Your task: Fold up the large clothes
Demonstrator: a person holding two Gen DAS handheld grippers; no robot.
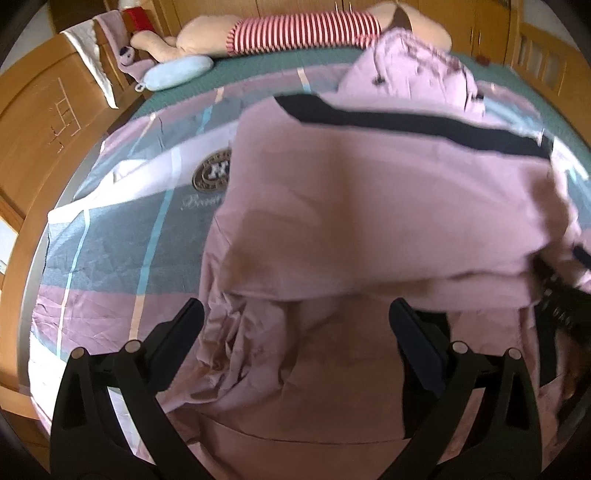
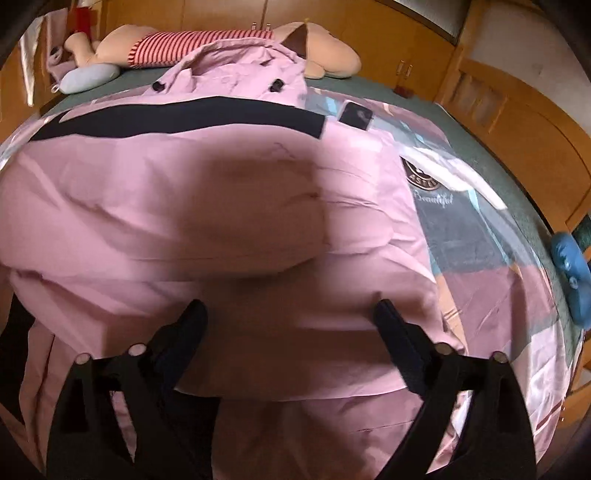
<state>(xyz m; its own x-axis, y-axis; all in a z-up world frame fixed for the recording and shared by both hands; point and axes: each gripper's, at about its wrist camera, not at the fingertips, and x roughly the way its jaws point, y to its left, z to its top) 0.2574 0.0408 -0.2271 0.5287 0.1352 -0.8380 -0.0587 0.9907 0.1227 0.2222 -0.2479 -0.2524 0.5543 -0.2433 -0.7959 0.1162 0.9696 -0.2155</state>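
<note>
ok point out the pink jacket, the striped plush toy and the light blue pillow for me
pink jacket (image 2: pixel 184 192): right wrist view, on the broad folded panel below the black stripe
striped plush toy (image 1: pixel 306 31): left wrist view, on its red and white striped middle
light blue pillow (image 1: pixel 177 72): left wrist view, on its rounded middle

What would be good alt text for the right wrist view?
A large pink garment with a black stripe lies partly folded on a patterned bedspread, with the open right gripper over its near edge. A stuffed toy in a red striped shirt lies at the far end.
</note>
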